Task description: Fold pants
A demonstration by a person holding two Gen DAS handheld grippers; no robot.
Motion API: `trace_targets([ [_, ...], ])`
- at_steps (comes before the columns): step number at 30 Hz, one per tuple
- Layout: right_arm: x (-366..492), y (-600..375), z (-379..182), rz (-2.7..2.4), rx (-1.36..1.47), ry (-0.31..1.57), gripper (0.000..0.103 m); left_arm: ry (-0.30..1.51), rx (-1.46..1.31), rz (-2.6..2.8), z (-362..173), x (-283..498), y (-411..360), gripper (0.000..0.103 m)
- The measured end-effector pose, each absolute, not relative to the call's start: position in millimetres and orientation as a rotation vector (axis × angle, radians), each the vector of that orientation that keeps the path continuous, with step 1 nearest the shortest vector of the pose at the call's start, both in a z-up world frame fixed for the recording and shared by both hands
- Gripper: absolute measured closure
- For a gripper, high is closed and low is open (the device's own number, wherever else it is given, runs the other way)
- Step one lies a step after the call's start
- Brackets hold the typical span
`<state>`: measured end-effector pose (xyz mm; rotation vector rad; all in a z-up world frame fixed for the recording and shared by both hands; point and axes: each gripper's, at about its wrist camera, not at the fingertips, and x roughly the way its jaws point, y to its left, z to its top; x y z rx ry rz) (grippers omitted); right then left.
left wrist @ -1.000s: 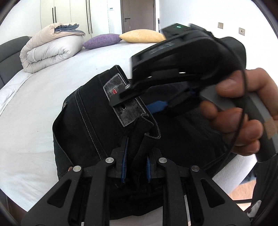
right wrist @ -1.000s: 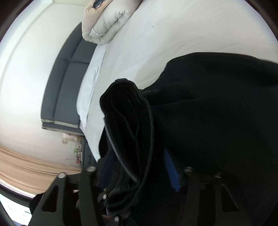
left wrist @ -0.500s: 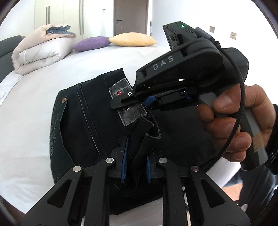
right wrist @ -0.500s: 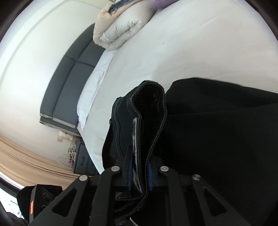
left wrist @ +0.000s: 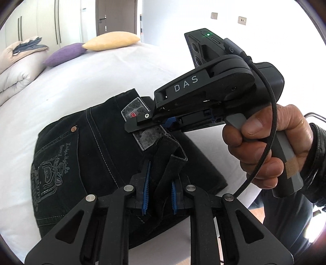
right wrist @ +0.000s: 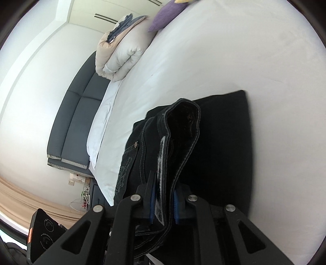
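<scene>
Black jeans (left wrist: 85,155) lie on the white bed (left wrist: 91,81), back pocket and waistband patch facing up. My left gripper (left wrist: 159,195) is shut on a raised fold of the waistband at the near edge. My right gripper (left wrist: 154,122), held in a hand, shows in the left wrist view with its fingers on the waistband by the patch. In the right wrist view my right gripper (right wrist: 163,203) is shut on the waistband of the jeans (right wrist: 224,146), which loops upward above the fingers. The legs are folded under, dark and flat on the bed (right wrist: 224,51).
A folded duvet (left wrist: 14,67) (right wrist: 120,55), a purple cushion (left wrist: 63,54) (right wrist: 165,15) and a yellow cushion (left wrist: 112,40) lie at the far end of the bed. A grey headboard (right wrist: 73,114) runs along the bed's side. Wardrobe and door stand behind.
My right gripper closed on the waistband, having been wide open a second ago. Both grippers have drawn the jeans nearer, and the back pocket and folded legs show more.
</scene>
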<state>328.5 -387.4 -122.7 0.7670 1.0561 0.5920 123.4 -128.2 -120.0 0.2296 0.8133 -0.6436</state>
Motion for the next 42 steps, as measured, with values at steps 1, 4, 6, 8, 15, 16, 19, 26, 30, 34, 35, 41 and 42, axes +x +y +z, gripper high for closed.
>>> trace_targets([
  [1, 328, -392, -124, 0.59, 0.771, 1.052, 0.088, 0.816, 0.234, -0.644, -120, 126, -132, 0.087],
  [4, 329, -398, -124, 0.589, 0.774, 1.042, 0.088, 0.814, 0.248, -0.647, -110, 133, -138, 0.087],
  [6, 329, -399, -121, 0.591, 0.774, 1.036, 0.088, 0.811, 0.261, -0.652, -109, 140, -141, 0.087],
  [8, 326, -403, -122, 0.59, 0.775, 1.03, 0.088, 0.808, 0.278, -0.658, -110, 133, -148, 0.087],
  [15, 319, -410, -134, 0.567, 0.815, 1.031, 0.088, 0.821, 0.313, -0.662, -118, 128, -156, 0.087],
  [16, 319, -411, -136, 0.563, 0.815, 1.032, 0.088, 0.822, 0.312, -0.662, -120, 129, -159, 0.087],
  [19, 323, -415, -140, 0.548, 0.815, 1.034, 0.088, 0.826, 0.304, -0.662, -129, 132, -166, 0.087],
  [26, 328, -423, -146, 0.543, 0.818, 1.038, 0.089, 0.808, 0.308, -0.677, -137, 134, -170, 0.086],
  [30, 325, -429, -155, 0.581, 0.868, 1.018, 0.086, 0.805, 0.273, -0.691, -133, 130, -160, 0.075],
  [34, 309, -440, -145, 0.527, 0.881, 0.987, 0.076, 0.819, 0.089, -0.78, -112, 122, -119, 0.042],
  [35, 302, -445, -140, 0.496, 0.876, 0.976, 0.076, 0.814, 0.056, -0.785, -107, 121, -107, 0.042],
  [41, 276, -440, -98, 0.52, 0.839, 0.897, 0.097, 0.806, -0.187, -0.697, -88, 185, -3, 0.064],
  [42, 277, -431, -95, 0.549, 0.829, 0.904, 0.098, 0.817, -0.227, -0.677, -89, 203, 13, 0.075],
])
